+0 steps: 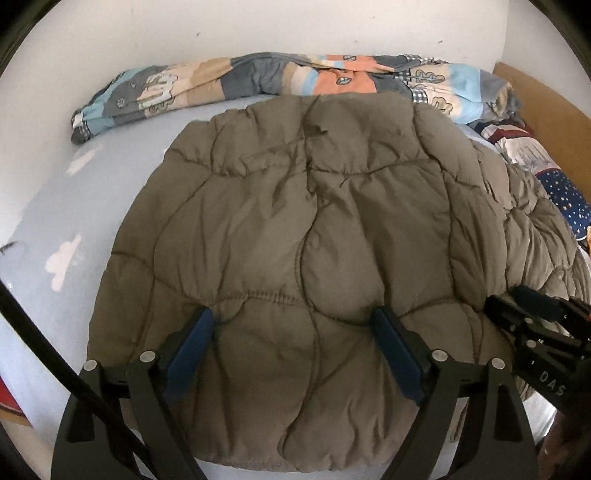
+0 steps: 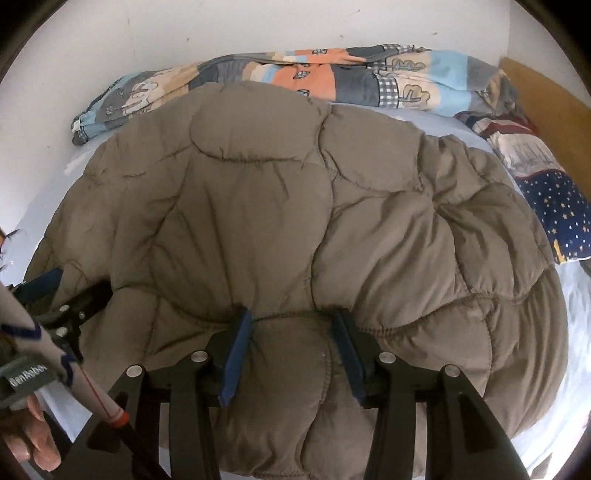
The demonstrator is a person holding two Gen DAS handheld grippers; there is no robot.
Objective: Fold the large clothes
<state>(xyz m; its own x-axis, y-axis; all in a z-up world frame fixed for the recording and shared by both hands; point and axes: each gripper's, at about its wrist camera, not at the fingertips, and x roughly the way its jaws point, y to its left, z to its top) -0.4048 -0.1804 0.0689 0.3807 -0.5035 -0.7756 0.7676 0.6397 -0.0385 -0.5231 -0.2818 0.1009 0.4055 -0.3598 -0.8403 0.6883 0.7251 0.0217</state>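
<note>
Olive-brown quilted jacket (image 1: 314, 221) lies spread flat on the pale blue bed sheet (image 1: 74, 206), filling most of both wrist views, its near hem at the edge closest to me. My left gripper (image 1: 291, 321) hangs over the near part of the jacket, jaws set wide apart, blue pads (image 1: 192, 350) on either side of a puffed panel with nothing pinched between them. My right gripper (image 2: 291, 321) sits over the jacket's near part too, jaws parted but narrower than the left; padding bulges up between the blue pads (image 2: 236, 354), and I cannot tell whether they touch the cloth, though they do not look pressed into it. From the left view the right gripper shows at the lower right edge, near the jacket's right side; from the right view the left gripper shows at the lower left, with a hand (image 2: 33, 435) on its handle. A rolled patchwork quilt (image 1: 258, 77) lies along the white wall (image 1: 184, 29) beyond the jacket's far edge. Star-print bedding (image 2: 557, 218) is heaped to the right, by a wooden headboard (image 2: 546, 96).
</note>
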